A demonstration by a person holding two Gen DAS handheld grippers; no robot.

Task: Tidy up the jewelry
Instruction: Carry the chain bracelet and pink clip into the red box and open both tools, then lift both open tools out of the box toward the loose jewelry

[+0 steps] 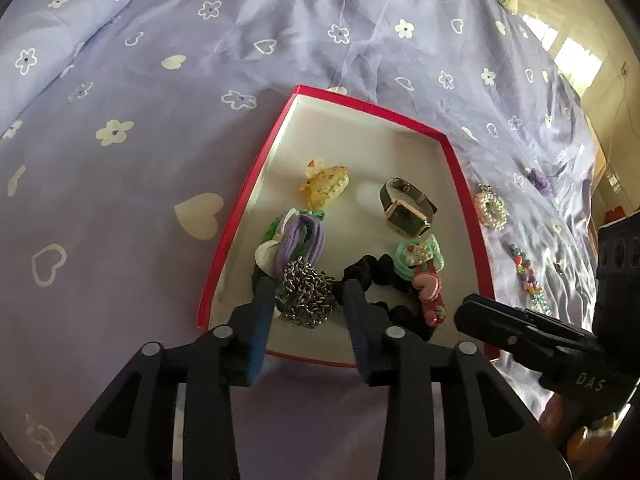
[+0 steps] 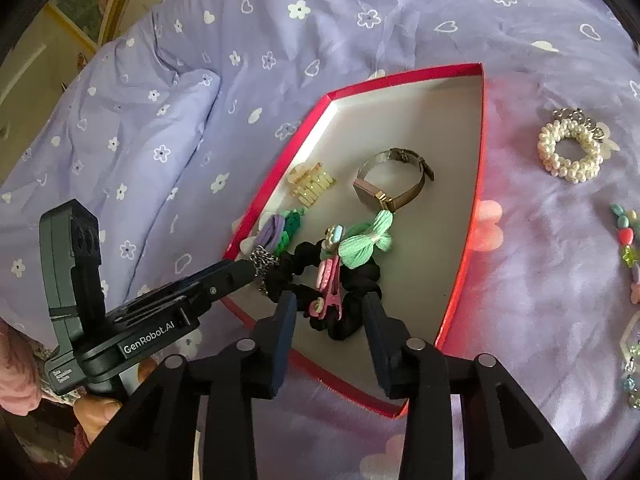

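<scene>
Jaws of the left gripper [image 1: 308, 284] stood parted around a heap of silver chain [image 1: 306, 294] at the near left of the red box [image 1: 460, 168] on the bed [image 1: 120, 200]. Right gripper [image 2: 330, 300] jaws gaped over the black scrunchie [image 2: 352, 316]. A pearl bracelet [image 2: 570, 152] lay right of the box.

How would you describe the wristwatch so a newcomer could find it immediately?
Start at the shallow red-rimmed box lying on the lilac flowered bedspread. Inside it, on the pale floor, the wristwatch lies beyond the black scrunchie and beside the amber hair claw. It is the only item there with a rectangular gold-toned case and a dark metal mesh band; its neighbours are cloth or plastic hair accessories.
</scene>
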